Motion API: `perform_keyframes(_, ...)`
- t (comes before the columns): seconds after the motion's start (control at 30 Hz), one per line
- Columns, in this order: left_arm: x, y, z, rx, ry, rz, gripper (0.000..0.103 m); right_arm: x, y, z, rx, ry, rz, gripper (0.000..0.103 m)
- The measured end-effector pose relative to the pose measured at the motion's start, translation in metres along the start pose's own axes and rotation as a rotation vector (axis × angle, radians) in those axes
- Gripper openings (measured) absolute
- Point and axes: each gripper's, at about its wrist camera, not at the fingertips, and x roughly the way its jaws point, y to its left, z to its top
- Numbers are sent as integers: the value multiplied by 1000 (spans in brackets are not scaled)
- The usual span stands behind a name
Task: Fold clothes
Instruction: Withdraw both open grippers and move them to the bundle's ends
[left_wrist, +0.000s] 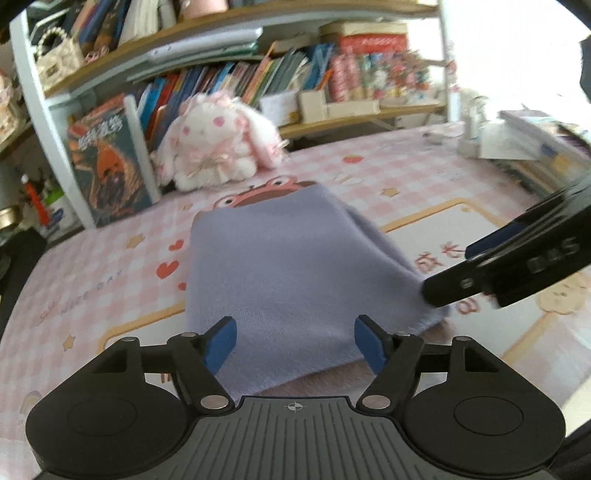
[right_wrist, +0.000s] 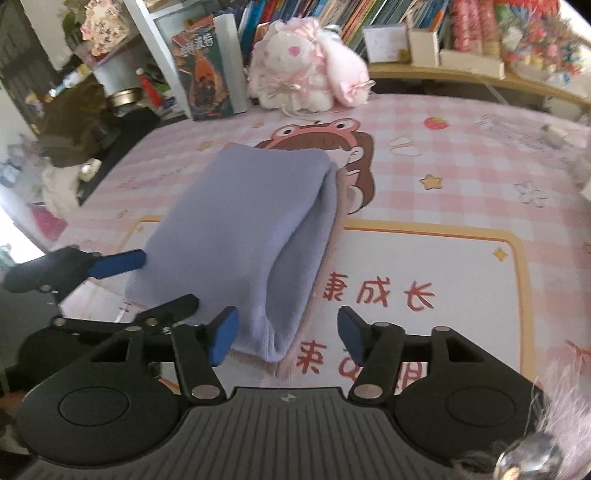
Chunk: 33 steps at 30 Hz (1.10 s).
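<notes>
Left tool (left_wrist: 295, 341) parted over folded lavender garment (left_wrist: 288, 266), table mat (left_wrist: 424, 184) around

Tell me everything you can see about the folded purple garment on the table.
The purple garment is a soft, fuzzy lavender knit, folded into a thick oblong bundle with its layers open along one long side. A pinkish fuzzy layer peeks out beneath its edge. It lies flat on the pink checked table mat, partly covering a cartoon frog-hat print. The left hand-held gripper and right hand-held gripper both stand open at its near end, not clamping it; whether any pad brushes the fabric is unclear.
</notes>
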Motion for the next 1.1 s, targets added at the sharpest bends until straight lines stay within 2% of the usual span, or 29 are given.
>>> perform_keyframes(0.03,-4,0,-1,16,-10,-8,73,-1,4,-3,8,-2,-22,72)
perform_keyframes(0.17,-12,3,-7,65,3,-31,76,-2,16,-14,61,8,-90,75)
perform_keyframes(0.33,-11,19,-22,47,67,-75,76,-2,37,-30,87,19,-155,79)
perform_keyframes(0.5,-15,38,-40,17,100,-122,78,0,59,-47,113,30,-196,81)
perform_keyframes(0.57,-17,43,-47,18,104,-133,83,2,66,-53,130,39,-211,81)
perform_keyframes(0.73,-20,52,-60,22,111,-153,84,5,81,-64,160,57,-248,81)
perform_keyframes(0.93,-17,69,-68,-32,141,-171,84,10,96,-66,152,73,-272,82)
perform_keyframes(1.1,-13,87,-70,-136,177,-237,84,14,101,-63,143,89,-285,82)
